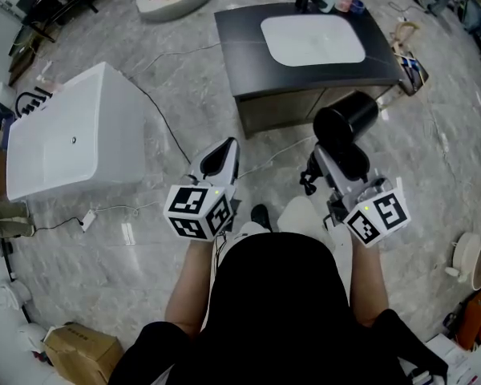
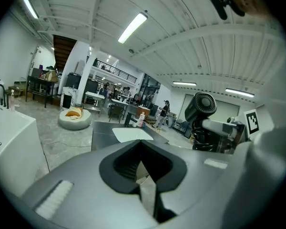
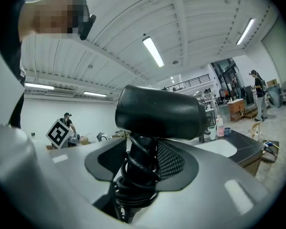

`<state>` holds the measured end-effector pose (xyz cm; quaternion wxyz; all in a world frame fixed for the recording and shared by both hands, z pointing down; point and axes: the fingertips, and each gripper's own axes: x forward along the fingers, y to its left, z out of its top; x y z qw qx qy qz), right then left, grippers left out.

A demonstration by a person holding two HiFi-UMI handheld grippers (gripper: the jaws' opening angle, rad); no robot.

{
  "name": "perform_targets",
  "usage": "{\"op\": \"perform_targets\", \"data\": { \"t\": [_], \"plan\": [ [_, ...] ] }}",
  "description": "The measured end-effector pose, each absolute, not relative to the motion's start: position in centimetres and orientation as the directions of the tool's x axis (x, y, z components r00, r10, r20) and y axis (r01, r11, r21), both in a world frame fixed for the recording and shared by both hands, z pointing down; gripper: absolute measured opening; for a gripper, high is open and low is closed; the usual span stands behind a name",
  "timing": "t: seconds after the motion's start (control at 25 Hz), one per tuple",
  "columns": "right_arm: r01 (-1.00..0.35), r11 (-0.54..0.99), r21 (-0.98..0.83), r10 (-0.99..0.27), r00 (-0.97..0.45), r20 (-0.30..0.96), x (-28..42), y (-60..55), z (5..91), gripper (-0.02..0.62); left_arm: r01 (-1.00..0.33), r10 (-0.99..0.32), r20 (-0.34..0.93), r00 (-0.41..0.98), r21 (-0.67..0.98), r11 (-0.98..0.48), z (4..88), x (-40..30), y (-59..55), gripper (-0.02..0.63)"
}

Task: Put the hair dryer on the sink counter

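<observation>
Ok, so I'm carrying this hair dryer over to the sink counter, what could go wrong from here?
1. The right gripper holds the hair dryer by a handle wound with cord; a grip over those coils may slip.
2. The white basin fills much of the counter; the dryer could tip into it.
3. A black cable crosses the floor near the counter and might catch a foot.

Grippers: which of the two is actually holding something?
The right gripper: its jaws grip the cord-wrapped handle of the black hair dryer. The left gripper has nothing between its jaws.
</observation>
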<state>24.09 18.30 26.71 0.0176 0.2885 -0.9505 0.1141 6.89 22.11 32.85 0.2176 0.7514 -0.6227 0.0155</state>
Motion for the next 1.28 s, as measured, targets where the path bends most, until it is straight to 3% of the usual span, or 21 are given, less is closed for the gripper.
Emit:
{"op": "perform_targets", "data": {
  "t": [0.48,1.28],
  "plan": [
    [-0.506,0.831,-0.230,-0.499,-0.862,0.094,21.5,15.7,27.2,0.209,-0.944,-0.917,0.331,0.221,0.308,-0.116,34.0,5.6,20.0,0.000],
    [-0.421,0.858,-0.294,-0.407,-0.907,0.111,15.3,1.3,27.6,0.209,-0.960,-0.927,0.349,0.136,0.276,-0.037,32.7,0.4,7.7,0.000]
  ]
}}
